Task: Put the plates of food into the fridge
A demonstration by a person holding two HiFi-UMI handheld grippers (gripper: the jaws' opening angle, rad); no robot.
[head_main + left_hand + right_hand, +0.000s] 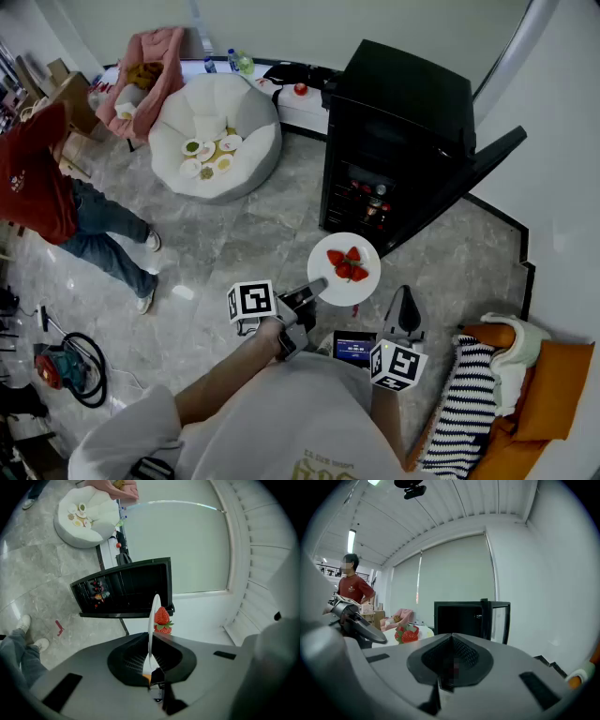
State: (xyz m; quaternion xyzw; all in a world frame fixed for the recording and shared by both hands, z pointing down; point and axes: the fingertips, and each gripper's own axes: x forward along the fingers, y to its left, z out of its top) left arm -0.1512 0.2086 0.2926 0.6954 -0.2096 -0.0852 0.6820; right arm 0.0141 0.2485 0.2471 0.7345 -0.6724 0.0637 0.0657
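Left gripper (314, 289) was clenched on the plate of strawberries (358, 289), held near the open fridge (403, 103); it was best kept level going in. Right gripper (403, 305) was closed, empty.

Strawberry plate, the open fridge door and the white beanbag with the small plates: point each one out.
strawberry plate (353, 293): head view, bare white rim nearest the person.
fridge door (469, 173): head view, middle of the open black door.
beanbag (251, 159): head view, white side wall beside the small plates.
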